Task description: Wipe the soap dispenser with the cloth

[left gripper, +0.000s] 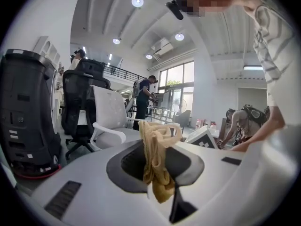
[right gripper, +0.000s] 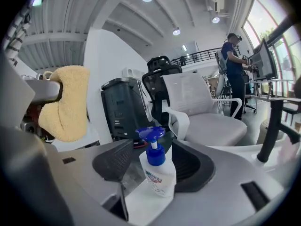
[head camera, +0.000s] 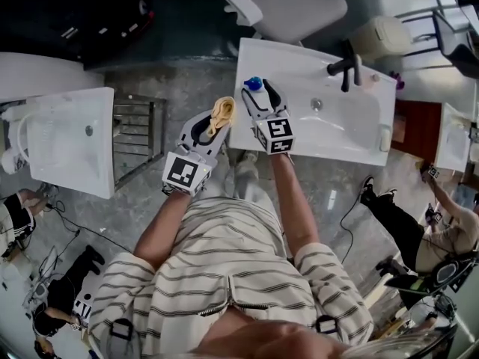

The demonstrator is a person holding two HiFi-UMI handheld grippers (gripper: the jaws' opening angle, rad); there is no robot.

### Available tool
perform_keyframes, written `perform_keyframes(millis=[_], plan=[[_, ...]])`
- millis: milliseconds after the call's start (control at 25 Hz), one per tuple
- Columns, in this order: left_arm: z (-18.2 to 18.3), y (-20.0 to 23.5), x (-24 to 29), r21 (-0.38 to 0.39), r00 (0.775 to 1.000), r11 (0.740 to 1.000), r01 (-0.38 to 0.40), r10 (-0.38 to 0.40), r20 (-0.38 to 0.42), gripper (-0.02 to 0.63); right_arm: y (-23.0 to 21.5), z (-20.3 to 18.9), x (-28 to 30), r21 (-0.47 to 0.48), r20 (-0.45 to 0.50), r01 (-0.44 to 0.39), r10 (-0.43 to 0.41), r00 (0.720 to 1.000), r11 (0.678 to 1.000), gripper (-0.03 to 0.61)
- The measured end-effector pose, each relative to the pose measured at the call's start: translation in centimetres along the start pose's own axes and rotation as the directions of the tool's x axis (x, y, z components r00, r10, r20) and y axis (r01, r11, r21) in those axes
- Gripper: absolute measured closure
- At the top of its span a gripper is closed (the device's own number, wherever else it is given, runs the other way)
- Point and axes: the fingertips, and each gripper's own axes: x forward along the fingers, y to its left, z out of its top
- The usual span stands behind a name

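Soap dispenser point(right gripper: 157, 169), a pale bottle with a blue pump, is standing upright on the left rim of a white sink point(head camera: 352, 137), right between the jaws of the right gripper point(head camera: 259, 96). Those jaws are gaping wide. The pad at the bottle's 9 o'clock is standing clear of it and the other is sitting close beside it. Neither is squeezing, so the bottle is resting on its own base.

At the dispenser's 9 o'clock in the head view, just off the sink's edge, the left gripper point(head camera: 212, 124) is clamping a yellow cloth point(head camera: 222, 112). Its jaws are pinching the bunched fabric, which is bulging above the tips and hanging in a fold below them. The cloth is hovering near the bottle without touching it. Both arms are reaching out from a person in a striped shirt point(head camera: 224, 275).

Farther along the sink, at the dispenser's 3 o'clock, a black faucet point(head camera: 346, 67) is rising from the far side. Beyond the sink, at 12 o'clock, a white office chair point(head camera: 288, 2) is standing. Well apart at 9 o'clock, a second white sink point(head camera: 71, 140) is lying alongside. At 4 o'clock, another person point(head camera: 419, 234) is sitting on the floor.
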Motion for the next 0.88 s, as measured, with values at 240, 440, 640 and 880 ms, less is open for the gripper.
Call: perform_keyframes(millis=[240,440,640,880], plan=[[-0.5,-0.3,-0.4,-0.006,0.998,0.998,-0.064,0.064,-0.028,0.529,0.9,1.9,-3.9,0.052,0.048,0.022,-0.025,0.999,0.998,0.340],[1.4,-1.1,0.0,0.021,0.997,0.997,-0.079,0.079,0.011,0.532,0.8,4.8,-6.8,0.089,0.111,0.038,-0.048,0.993,0.995,0.400],[2.7,-2.6,0.3,0.045,0.998,0.997,-0.060,0.059,0.032,0.532,1.1,7.4,-9.8,0.078,0.150,0.076,-0.087,0.985,0.994,0.476],[4.3,-4.0,0.3,0.069,0.998,0.997,-0.042,0.038,0.055,0.535,1.9,9.4,-12.1,0.040,0.173,0.108,-0.114,0.978,0.993,0.565]])
